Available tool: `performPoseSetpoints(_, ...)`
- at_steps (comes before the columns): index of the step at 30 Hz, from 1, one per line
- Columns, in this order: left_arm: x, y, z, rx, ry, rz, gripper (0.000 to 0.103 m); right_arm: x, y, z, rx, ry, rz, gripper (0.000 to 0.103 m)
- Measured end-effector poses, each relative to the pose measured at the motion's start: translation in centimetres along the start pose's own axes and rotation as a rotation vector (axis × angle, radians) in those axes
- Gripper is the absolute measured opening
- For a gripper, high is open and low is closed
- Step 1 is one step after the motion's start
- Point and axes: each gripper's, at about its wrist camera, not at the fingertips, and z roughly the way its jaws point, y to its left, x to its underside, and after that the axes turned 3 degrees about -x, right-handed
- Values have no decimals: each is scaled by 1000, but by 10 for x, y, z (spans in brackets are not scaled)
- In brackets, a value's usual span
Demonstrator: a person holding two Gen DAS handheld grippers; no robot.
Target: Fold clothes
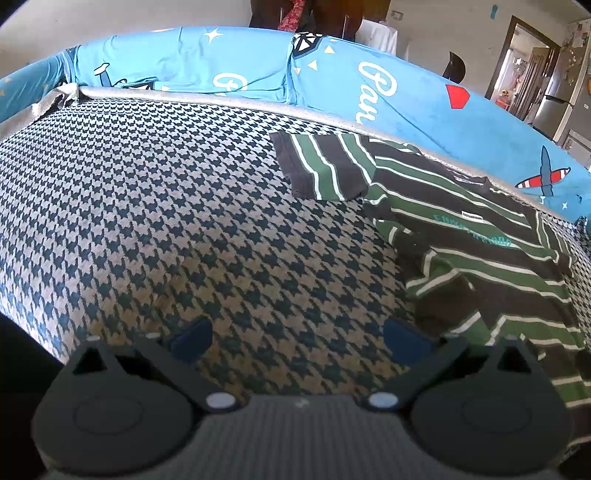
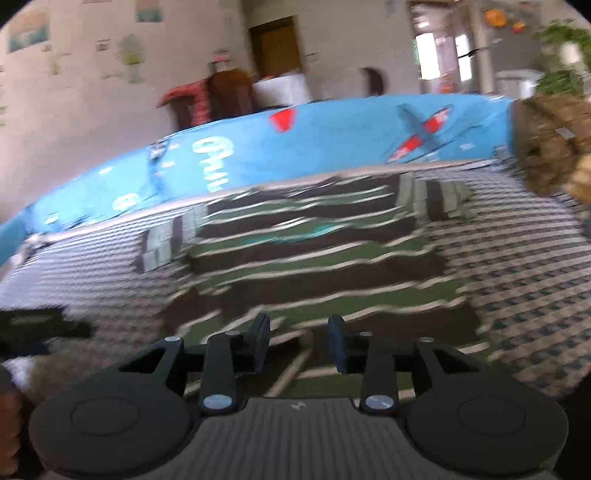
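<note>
**Striped shirt spread by the back edge**

The houndstooth-covered seat [image 1: 166, 206] lies bare left of the striped shirt [image 1: 461, 236], which spreads against the blue cushion [image 1: 406, 96]. Left gripper [image 1: 297, 341] fingers released wide over fabric; right gripper [image 2: 299, 341] fingers parted, empty, above the hem.

**A lived-in home**

A houndstooth-covered cushion [image 1: 184, 206] backed by blue cartoon-print cushions [image 1: 406, 99] sits in a room with a steel fridge [image 1: 557, 99], wooden doorway [image 1: 517, 55], wall pictures [image 2: 27, 31] and a potted plant [image 2: 561, 48].
</note>
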Motion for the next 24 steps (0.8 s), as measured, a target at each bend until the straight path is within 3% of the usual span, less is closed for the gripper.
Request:
performPoseSetpoints(5, 2, 0, 0, -1, -3, 6, 103, 10, 9, 11, -128, 92, 52, 35)
performPoseSetpoints(15, 4, -3, -1, -1, -11, 15, 103, 12, 9, 39, -130, 134, 128, 35)
performPoseSetpoints(19, 3, -2, -2, 2, -14, 11, 103, 10, 12, 50, -144, 130, 130, 15)
performPoseSetpoints(22, 2, -1, -4, -5, -26, 4, 103, 4, 20, 48, -187, 95, 114, 12)
performPoseSetpoints(24, 0, 2, -9, -15, -53, -13, 103, -2, 29, 39, -259, 60, 86, 11)
